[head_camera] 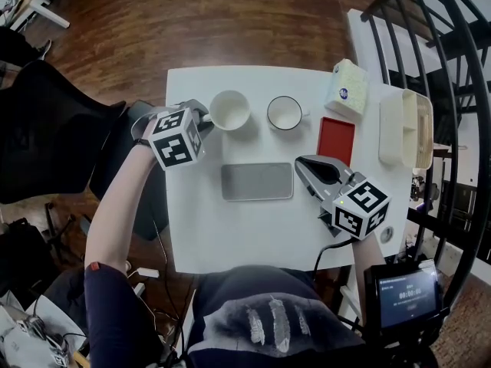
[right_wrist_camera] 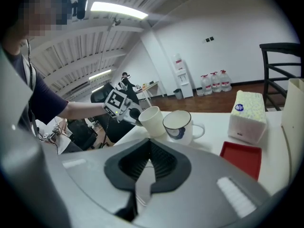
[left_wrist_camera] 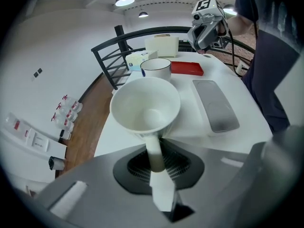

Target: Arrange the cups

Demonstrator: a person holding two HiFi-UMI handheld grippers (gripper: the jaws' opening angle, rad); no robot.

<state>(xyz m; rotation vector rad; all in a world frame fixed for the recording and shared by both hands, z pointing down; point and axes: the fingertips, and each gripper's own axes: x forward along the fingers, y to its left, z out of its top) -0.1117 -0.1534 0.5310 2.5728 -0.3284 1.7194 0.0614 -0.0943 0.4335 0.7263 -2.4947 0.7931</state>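
Note:
A plain white cup (head_camera: 229,110) is at the back of the white table (head_camera: 192,236), left of a dark-rimmed white mug (head_camera: 285,113). My left gripper (head_camera: 202,117) comes in from the cup's left and is shut on its handle, which runs between the jaws in the left gripper view (left_wrist_camera: 154,151). In the right gripper view the cup (right_wrist_camera: 153,121) leans a little and is close beside the mug (right_wrist_camera: 178,125). My right gripper (head_camera: 301,163) hovers over the table's front right, shut with nothing in it (right_wrist_camera: 147,170).
A grey flat tray (head_camera: 257,181) lies mid-table. A red tray (head_camera: 337,140), a tissue box (head_camera: 347,90) and a white container (head_camera: 406,129) are at the right. A black chair (head_camera: 46,129) stands left and a black railing (head_camera: 460,67) right.

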